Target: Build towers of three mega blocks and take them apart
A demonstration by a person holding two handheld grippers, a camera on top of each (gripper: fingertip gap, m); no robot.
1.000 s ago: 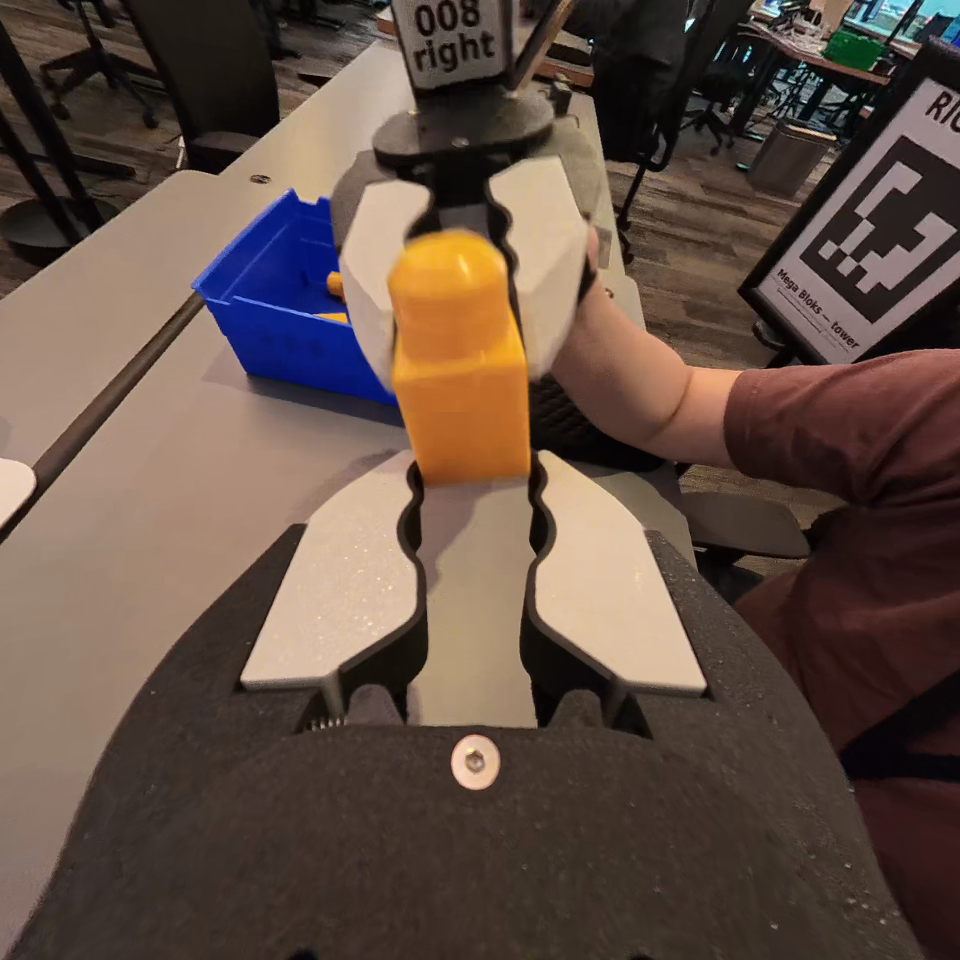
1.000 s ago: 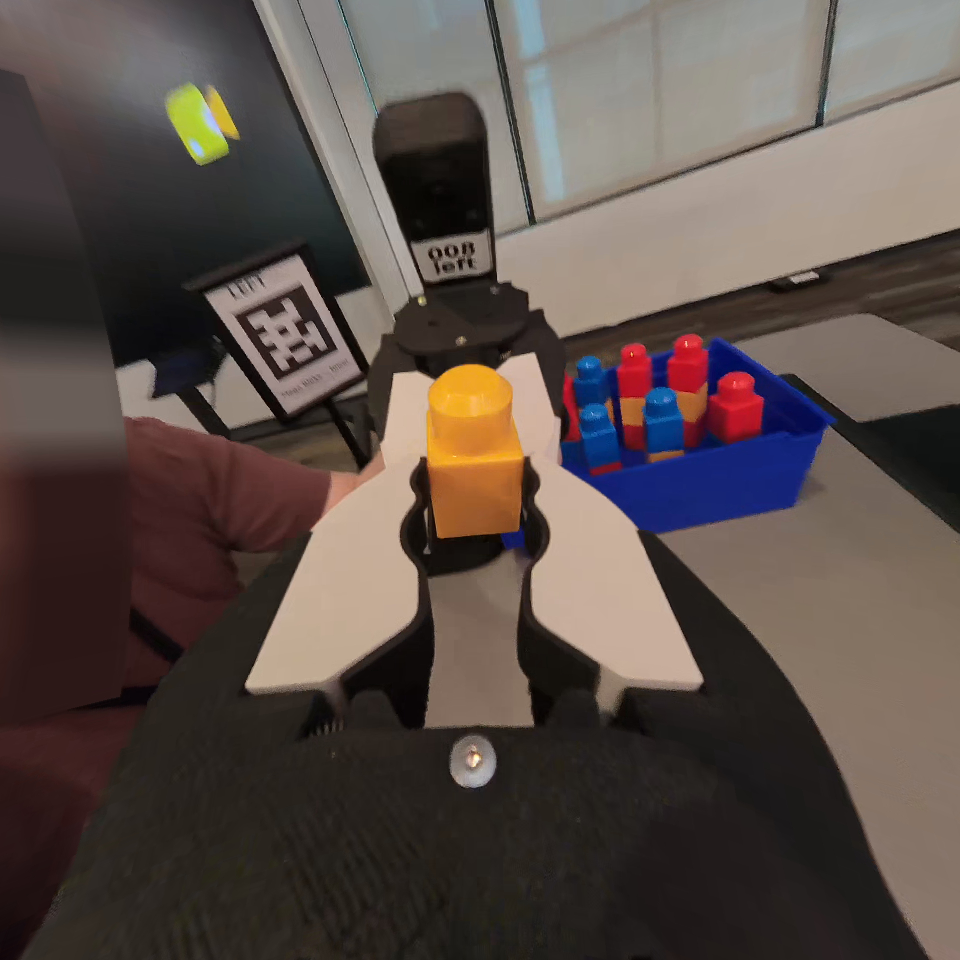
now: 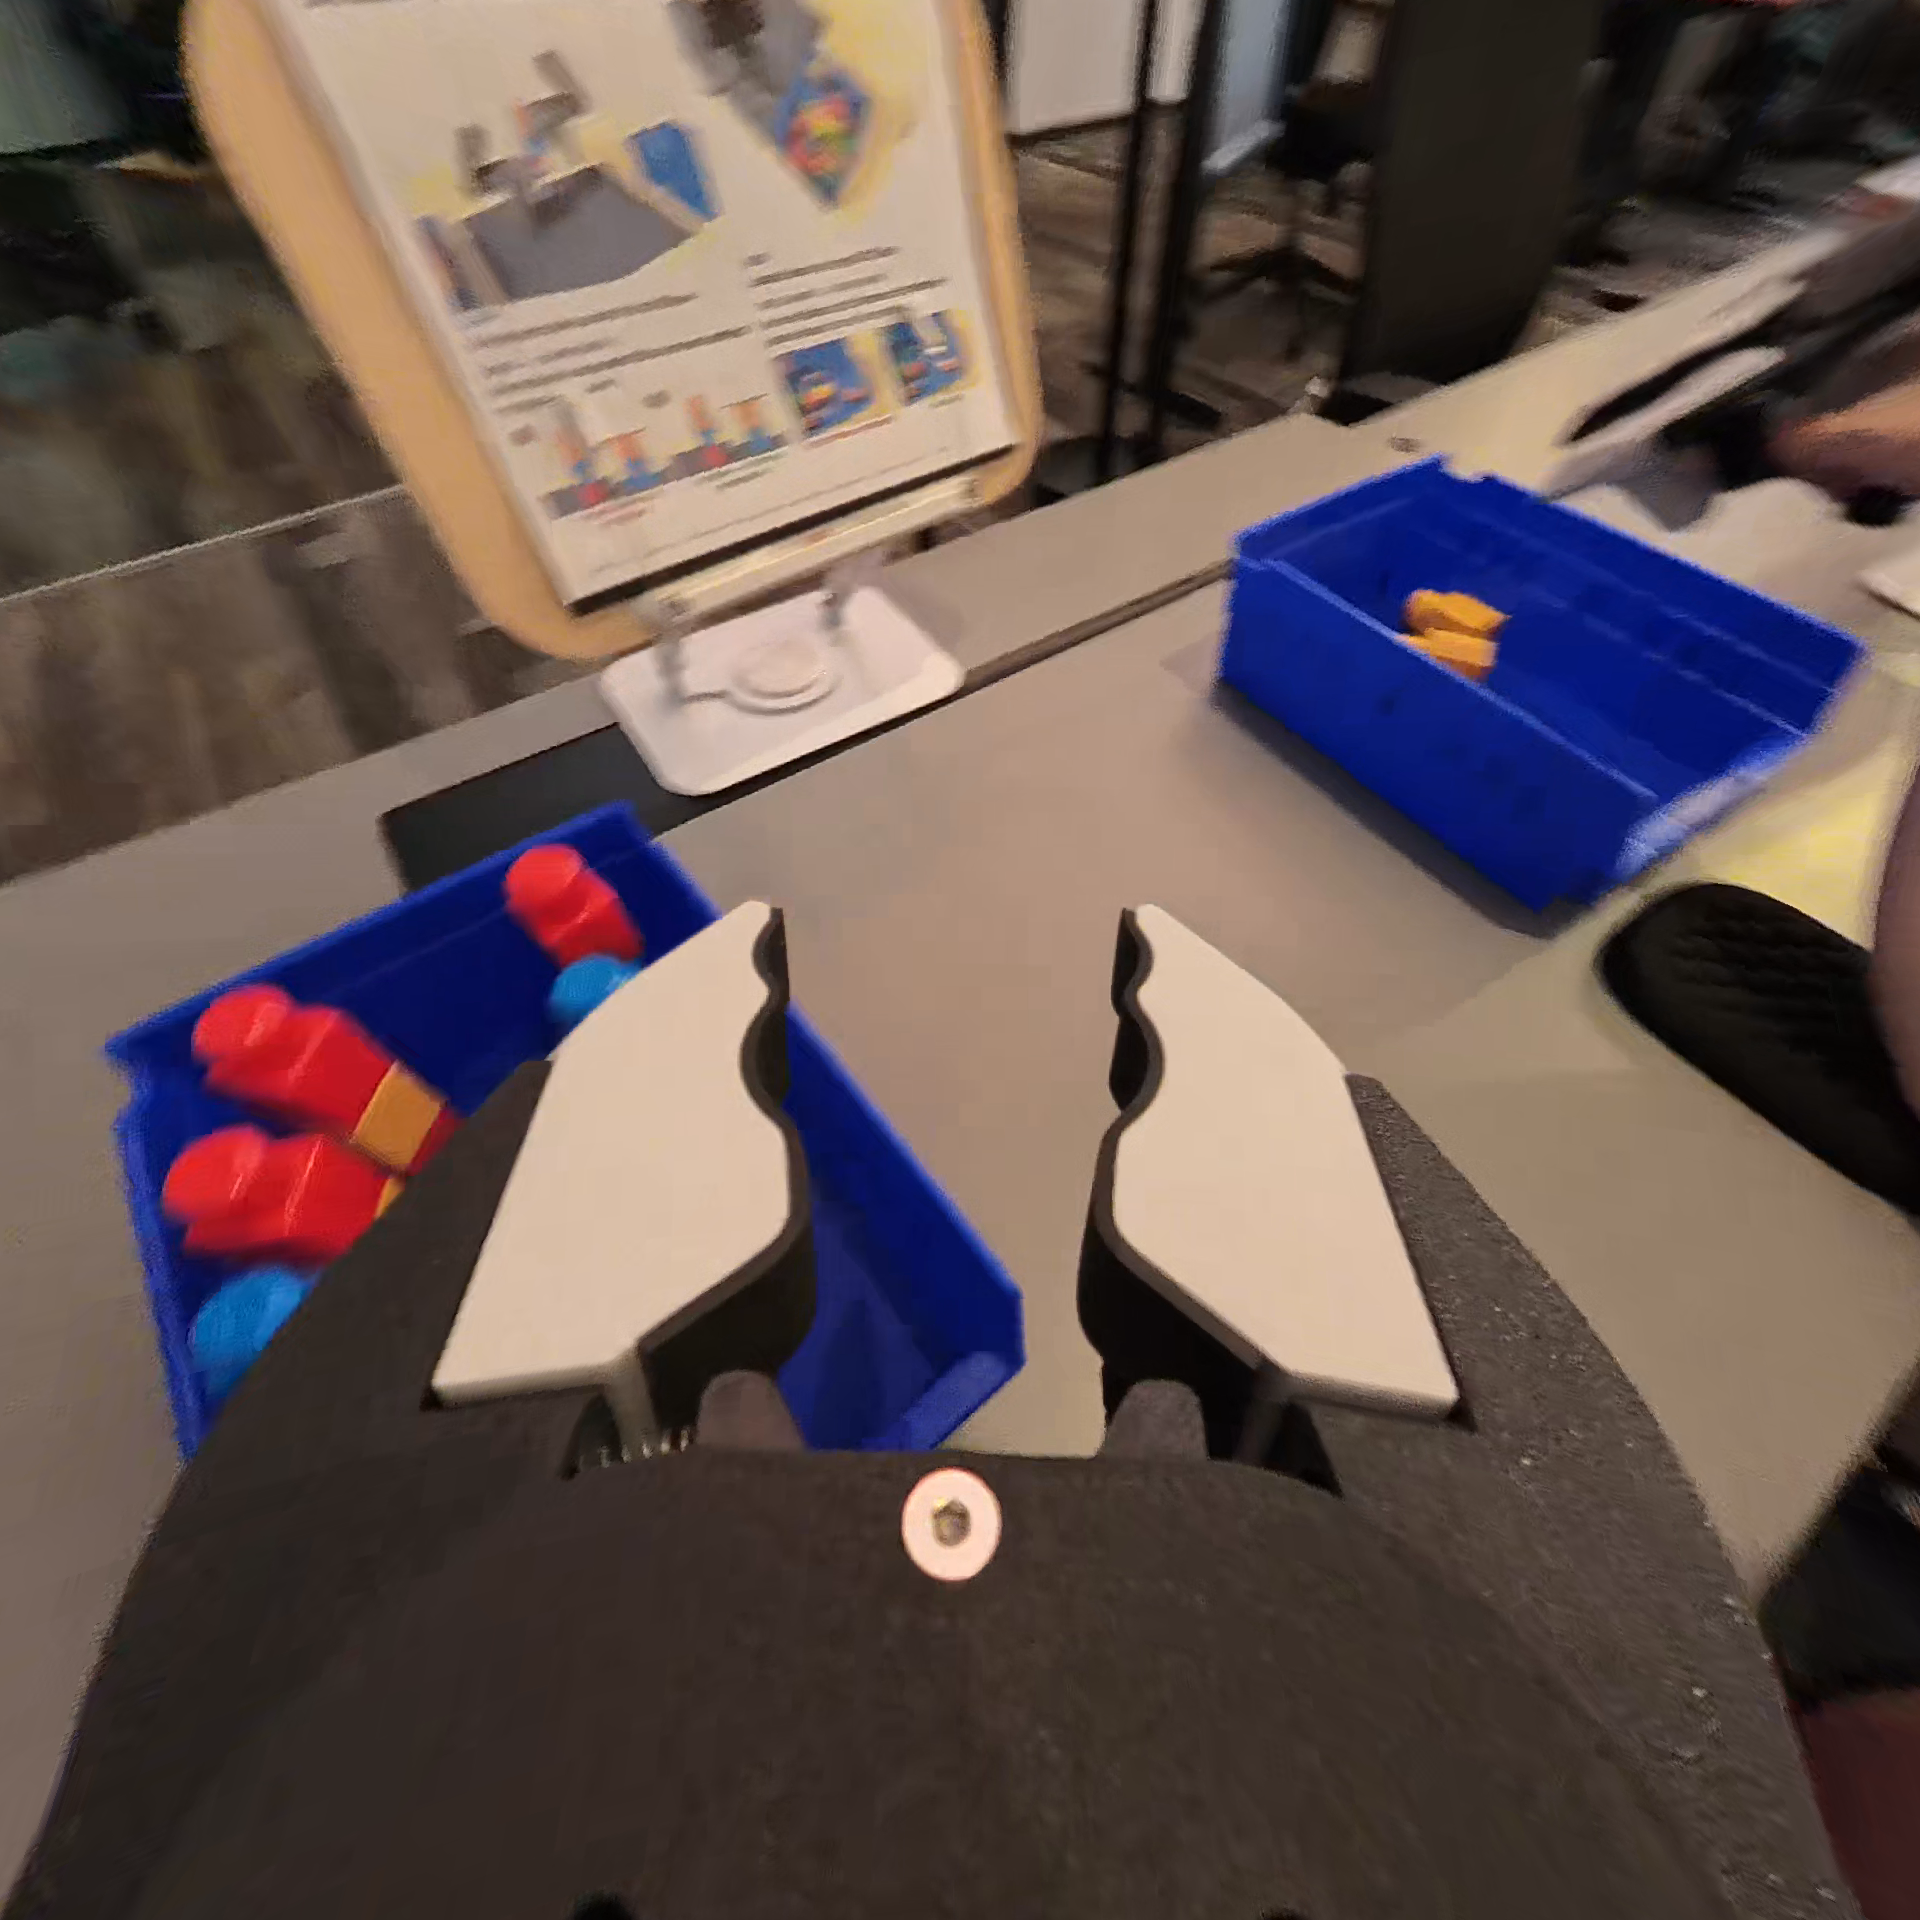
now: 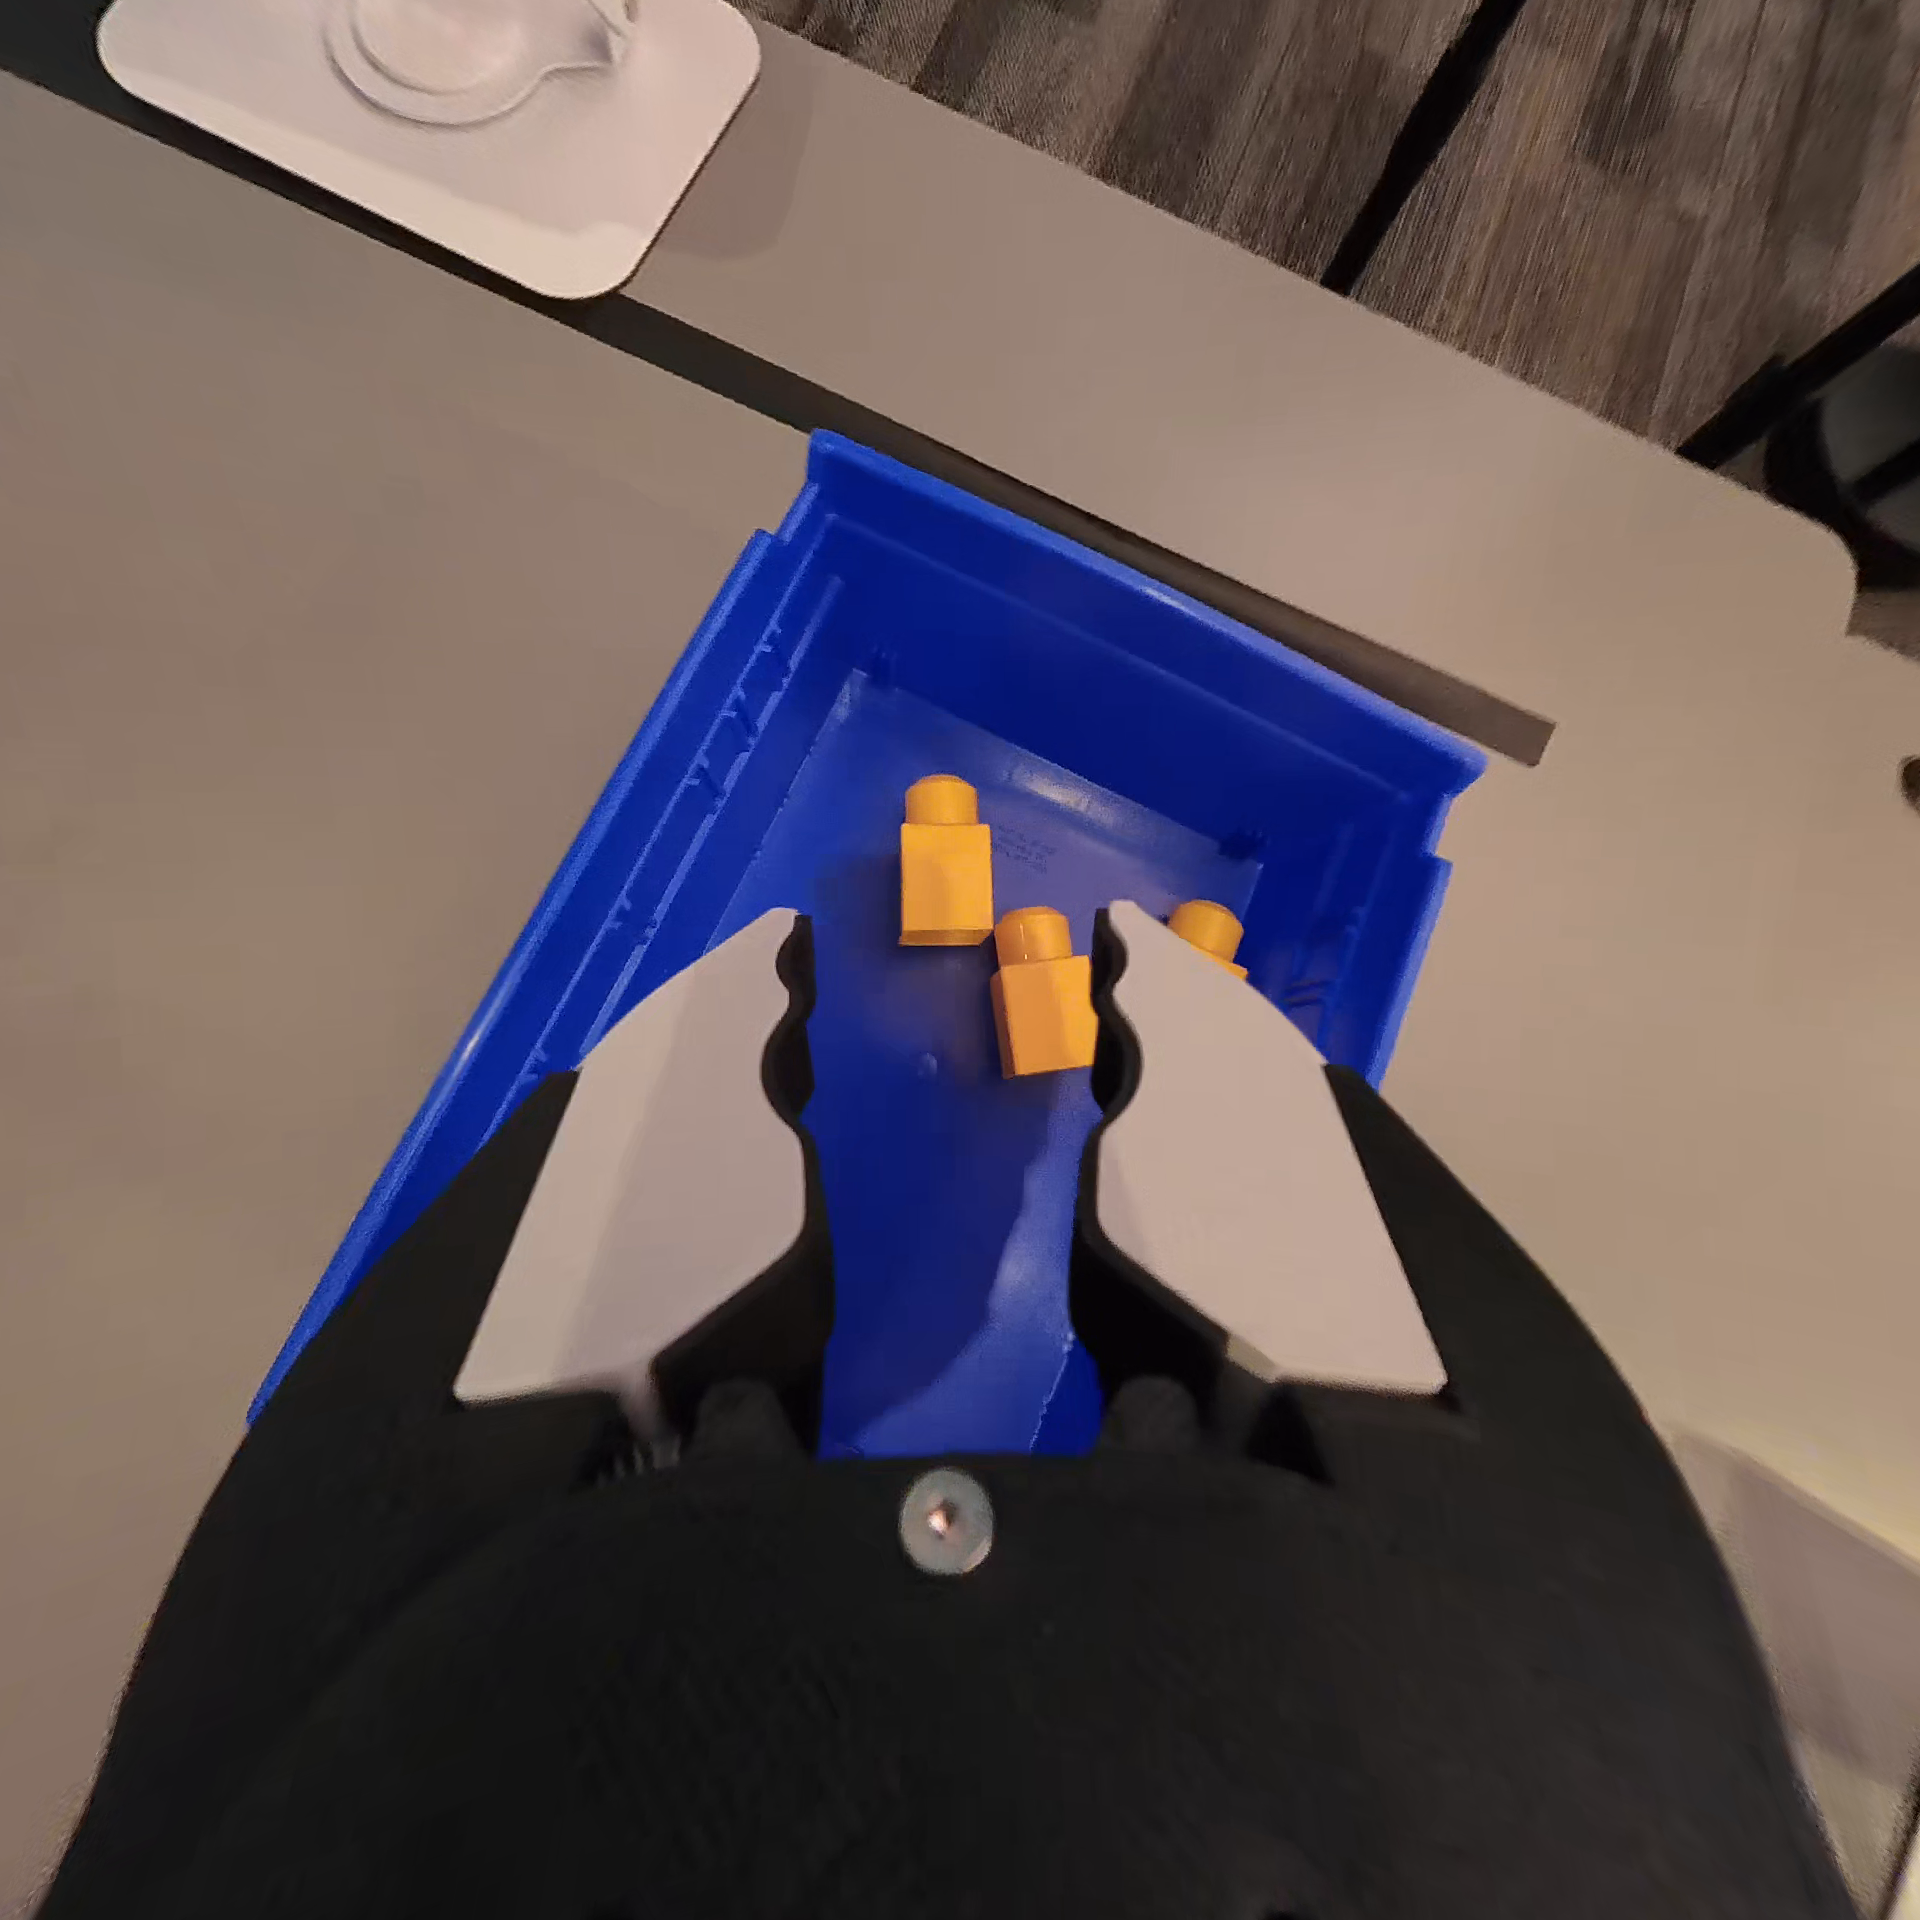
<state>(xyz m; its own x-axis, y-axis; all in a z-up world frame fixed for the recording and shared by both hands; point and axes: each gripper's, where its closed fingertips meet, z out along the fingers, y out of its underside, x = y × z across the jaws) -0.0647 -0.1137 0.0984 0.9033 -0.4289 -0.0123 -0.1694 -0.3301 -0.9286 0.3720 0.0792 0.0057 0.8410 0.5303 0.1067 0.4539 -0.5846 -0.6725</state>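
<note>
**Both grippers empty; each hangs by its own bin**

The right gripper (image 4: 945,935) looks almost straight down into the right bin (image 4: 1143,634), jaws wide apart with nothing between the pads. Three orange blocks lie on their sides on the bin floor. The middle block (image 4: 1044,1003) sits inside the gap but hard against the right finger (image 4: 1226,1122), well clear of the left one; whether it touches that pad I cannot tell. Its long axis runs along the fingers, stud pointing away from the wrist. A second block (image 4: 943,873) lies just beyond the fingertips, same heading; a third (image 4: 1205,930) is mostly hidden behind the right finger.

The left gripper (image 3: 951,925) is also spread wide and holds nothing; bare table (image 3: 987,831) shows between its pads. The left bin (image 3: 904,1226) lies below and to its left, partly under the left finger (image 3: 644,1143), and holds towers (image 3: 301,1081) of red, orange and blue blocks lying tipped.

My judgement: the dismantling phase is in hand, and the next tower is nearer the left gripper, which would need to swing left and down over its bin, lining its jaws across a tower's long axis.
</note>
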